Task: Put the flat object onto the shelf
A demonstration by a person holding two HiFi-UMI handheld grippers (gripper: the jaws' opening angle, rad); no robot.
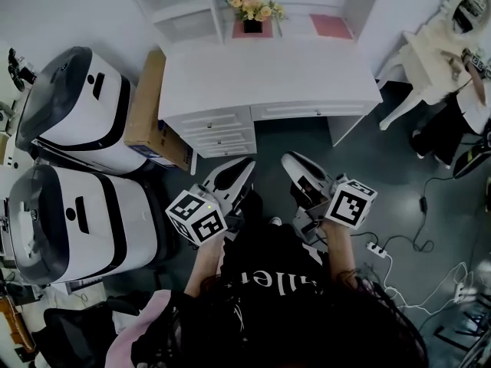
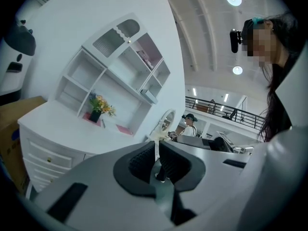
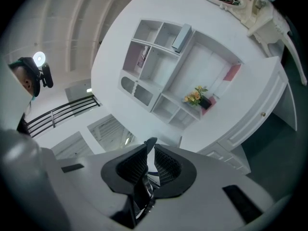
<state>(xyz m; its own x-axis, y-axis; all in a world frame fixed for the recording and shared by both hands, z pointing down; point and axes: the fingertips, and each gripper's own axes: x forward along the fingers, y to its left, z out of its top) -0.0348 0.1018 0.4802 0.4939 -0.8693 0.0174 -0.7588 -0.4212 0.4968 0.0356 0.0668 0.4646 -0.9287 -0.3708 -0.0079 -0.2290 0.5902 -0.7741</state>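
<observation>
A white desk [image 1: 268, 71] with a white shelf unit [image 2: 120, 66] on its back edge stands in front of me. A flat grey object [image 3: 181, 37] lies on an upper shelf board, also seen in the left gripper view [image 2: 149, 96]. A pink flat mat [image 1: 331, 26] lies on the desk beside a vase of flowers [image 1: 252, 10]. My left gripper [image 1: 244, 163] and right gripper [image 1: 288, 159] are held side by side, short of the desk's front and over the floor. Both are shut with nothing between the pads [image 2: 144, 160] [image 3: 166, 165].
Two large white-and-black machines [image 1: 77, 106] [image 1: 77, 221] stand at the left, with a cardboard box [image 1: 149, 110] leaning against the desk. A white chair [image 1: 430, 60] and a person are at the right. Cables and a power strip [image 1: 376, 248] lie on the floor.
</observation>
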